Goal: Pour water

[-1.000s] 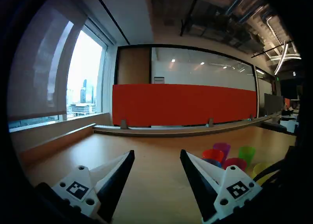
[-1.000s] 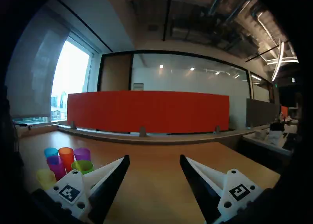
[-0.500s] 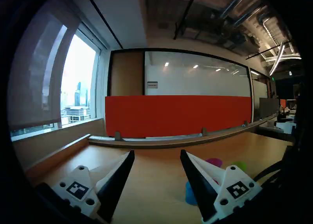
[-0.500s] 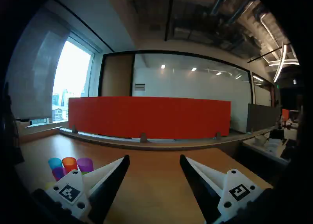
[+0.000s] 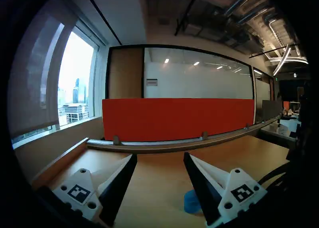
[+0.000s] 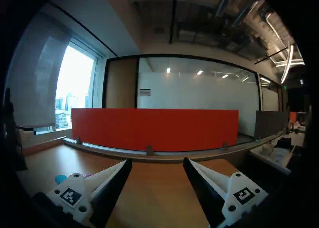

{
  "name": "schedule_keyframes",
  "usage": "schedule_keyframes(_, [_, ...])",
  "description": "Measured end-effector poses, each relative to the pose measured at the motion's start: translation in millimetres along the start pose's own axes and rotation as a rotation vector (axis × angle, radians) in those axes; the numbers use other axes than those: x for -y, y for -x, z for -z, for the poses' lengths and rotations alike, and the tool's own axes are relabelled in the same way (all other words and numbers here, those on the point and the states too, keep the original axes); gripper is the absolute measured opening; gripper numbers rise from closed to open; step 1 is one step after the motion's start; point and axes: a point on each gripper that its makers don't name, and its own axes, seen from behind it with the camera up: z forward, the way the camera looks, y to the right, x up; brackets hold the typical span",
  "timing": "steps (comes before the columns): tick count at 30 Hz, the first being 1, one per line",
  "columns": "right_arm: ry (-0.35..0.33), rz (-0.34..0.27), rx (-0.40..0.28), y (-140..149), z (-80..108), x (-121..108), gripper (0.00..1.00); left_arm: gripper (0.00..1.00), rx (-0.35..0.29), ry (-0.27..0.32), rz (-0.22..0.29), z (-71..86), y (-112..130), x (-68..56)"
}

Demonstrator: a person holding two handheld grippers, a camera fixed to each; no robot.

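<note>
My left gripper (image 5: 159, 161) is open above the wooden table (image 5: 159, 188), with nothing between its fingers. A blue cup (image 5: 192, 201) peeks out just left of its right finger, low in the left gripper view. My right gripper (image 6: 157, 166) is also open and holds nothing. In the right gripper view a sliver of a blue cup (image 6: 60, 179) and a purple cup (image 6: 86, 175) show behind the left finger; the rest of the cups is hidden.
A red divider panel (image 5: 177, 118) runs along the table's far edge, with a glass wall behind it. A window (image 5: 73, 92) and a low wooden ledge (image 5: 56, 168) border the left side. Desks with clutter (image 6: 279, 146) stand at the far right.
Both views have tilted upward. The cluster of coloured cups has dropped low in both views, mostly behind the fingers. Both grippers stay open.
</note>
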Motion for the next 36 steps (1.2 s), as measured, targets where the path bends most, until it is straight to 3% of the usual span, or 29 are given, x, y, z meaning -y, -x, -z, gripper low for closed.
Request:
schedule_keyframes(14, [-0.045, 0.023, 0.001, -12.2, -8.2, 11.4, 1.0, 0.86, 0.035, 0.022, -0.002, -7.4, -5.5, -2.8])
schedule_keyframes(24, [-0.176, 0.037, 0.009, -13.8, -8.7, 34.6, 0.99, 0.86, 0.07, 0.098, 0.043, -4.0, 3.3, -13.7])
schedule_keyframes(36, [-0.367, 0.09, 0.012, -20.6, 0.2, 70.0, 0.99, 0.86, 0.052, 0.209, 0.016, 1.0, -12.3, -32.3])
